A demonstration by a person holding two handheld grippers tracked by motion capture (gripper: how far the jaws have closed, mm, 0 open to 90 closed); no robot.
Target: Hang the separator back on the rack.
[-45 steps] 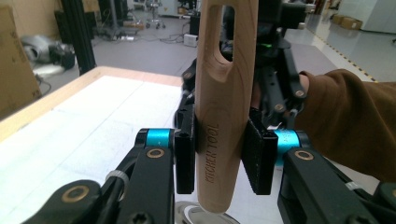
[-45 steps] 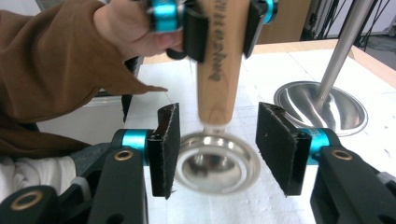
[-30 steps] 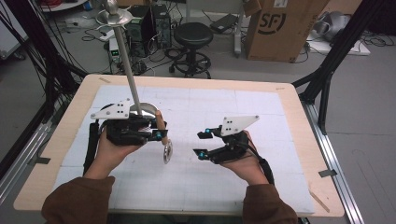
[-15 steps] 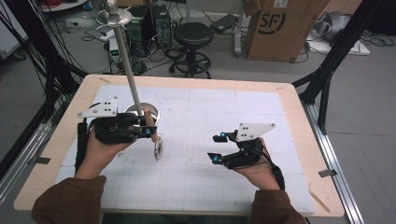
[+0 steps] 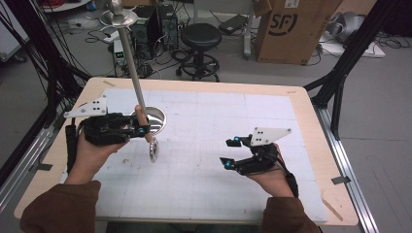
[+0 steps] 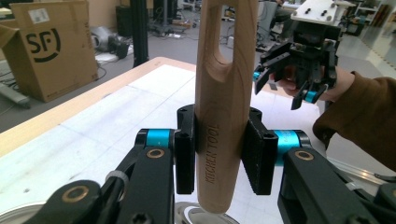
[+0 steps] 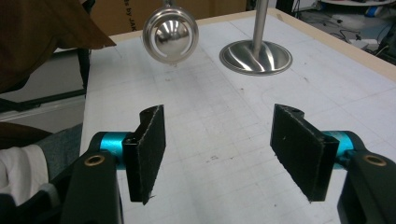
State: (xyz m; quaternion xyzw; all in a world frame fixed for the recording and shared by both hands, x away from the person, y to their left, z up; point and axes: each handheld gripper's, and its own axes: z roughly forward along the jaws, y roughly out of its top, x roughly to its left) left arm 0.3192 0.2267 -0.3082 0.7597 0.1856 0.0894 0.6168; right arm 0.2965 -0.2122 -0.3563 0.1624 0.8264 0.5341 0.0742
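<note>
While clamped in left tool (image 6: 223,154), wooden handle (image 6: 224,93) stands upright.

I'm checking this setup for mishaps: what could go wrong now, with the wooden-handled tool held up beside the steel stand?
1. The left gripper clamps the wooden-handled tool close to the stand. A swing could knock its tall, thin pole and perhaps tip it.
2. The tool's metal head hangs free above the table, so the tool might pivot in that single grip. The right gripper gives no support: its fingers have just been opening, with nothing between them.
</note>
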